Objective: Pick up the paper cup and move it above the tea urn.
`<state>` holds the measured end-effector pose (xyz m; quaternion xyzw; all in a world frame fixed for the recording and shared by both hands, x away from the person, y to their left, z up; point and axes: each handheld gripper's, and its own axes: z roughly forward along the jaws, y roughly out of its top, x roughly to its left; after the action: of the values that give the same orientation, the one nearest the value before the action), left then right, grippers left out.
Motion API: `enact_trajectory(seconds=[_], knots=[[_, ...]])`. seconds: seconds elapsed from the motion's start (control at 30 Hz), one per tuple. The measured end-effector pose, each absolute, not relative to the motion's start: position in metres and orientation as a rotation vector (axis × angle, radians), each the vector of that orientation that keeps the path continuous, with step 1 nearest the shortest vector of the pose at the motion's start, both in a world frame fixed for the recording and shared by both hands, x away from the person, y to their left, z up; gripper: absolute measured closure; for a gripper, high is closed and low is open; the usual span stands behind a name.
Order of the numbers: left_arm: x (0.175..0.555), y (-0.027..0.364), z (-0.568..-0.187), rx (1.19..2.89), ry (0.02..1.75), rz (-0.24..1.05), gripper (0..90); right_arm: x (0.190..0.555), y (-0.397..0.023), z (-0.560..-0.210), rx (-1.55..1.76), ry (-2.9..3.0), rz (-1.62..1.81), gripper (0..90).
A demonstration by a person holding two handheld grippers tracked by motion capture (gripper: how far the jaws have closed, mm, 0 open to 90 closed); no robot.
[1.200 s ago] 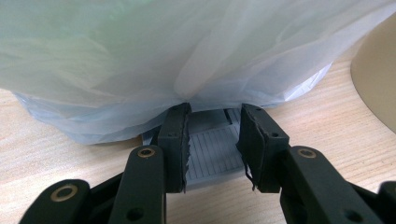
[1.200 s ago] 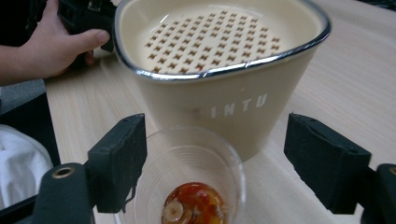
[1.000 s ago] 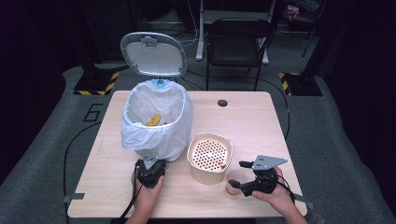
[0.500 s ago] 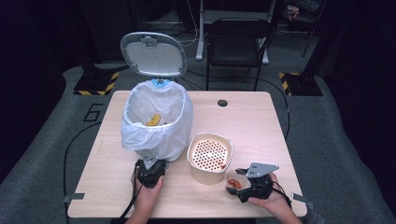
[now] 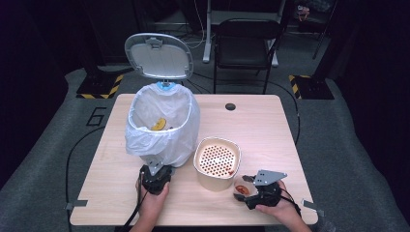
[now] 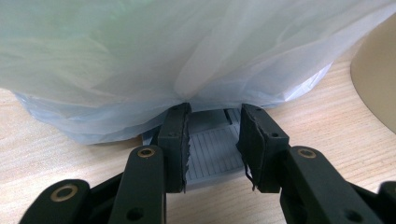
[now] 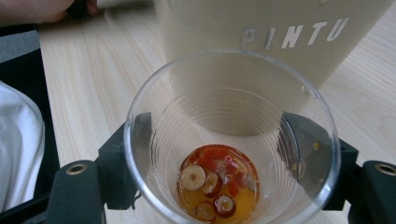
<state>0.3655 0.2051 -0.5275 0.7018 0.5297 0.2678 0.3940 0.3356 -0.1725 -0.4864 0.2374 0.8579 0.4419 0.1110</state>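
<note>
The wooden table [image 5: 270,125] carries a bin lined with a white bag [image 5: 162,125], its grey lid [image 5: 158,56] standing open behind it, with something yellow lying inside. Just right of the bin stands a cream container [image 5: 216,163] topped by a perforated insert; it rises directly ahead of the clear plastic cup [image 7: 232,140] and blocks the way forward. The left gripper [image 5: 154,178] sits at the bin's foot, hand wrapped round its body, its jaws clamped on the bin's grey ribbed pedal [image 6: 212,151] beneath the drooping bag. The right gripper [image 5: 254,191] lies low near the table's near edge, pointing toward the container; its jaws have just been closing, with the cup between them, pads against its walls. The cup holds orange liquid with red and pale fruit pieces at the bottom.
</note>
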Motion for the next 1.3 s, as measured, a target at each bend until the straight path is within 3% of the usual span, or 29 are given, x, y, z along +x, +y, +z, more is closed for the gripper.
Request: enact_trajectory(seconds=[0.6, 1.3], knots=[[0.366, 0.205, -0.527, 1.78, 1.343, 0.679, 63.1, 0.34, -0.177, -0.481, 0.671, 2.525, 1.29, 35.7], [0.366, 0.205, -0.528, 1.771, 1.345, 0.682, 63.1, 0.385, -0.213, -0.414, 0.705, 2.396, 1.294, 37.0]])
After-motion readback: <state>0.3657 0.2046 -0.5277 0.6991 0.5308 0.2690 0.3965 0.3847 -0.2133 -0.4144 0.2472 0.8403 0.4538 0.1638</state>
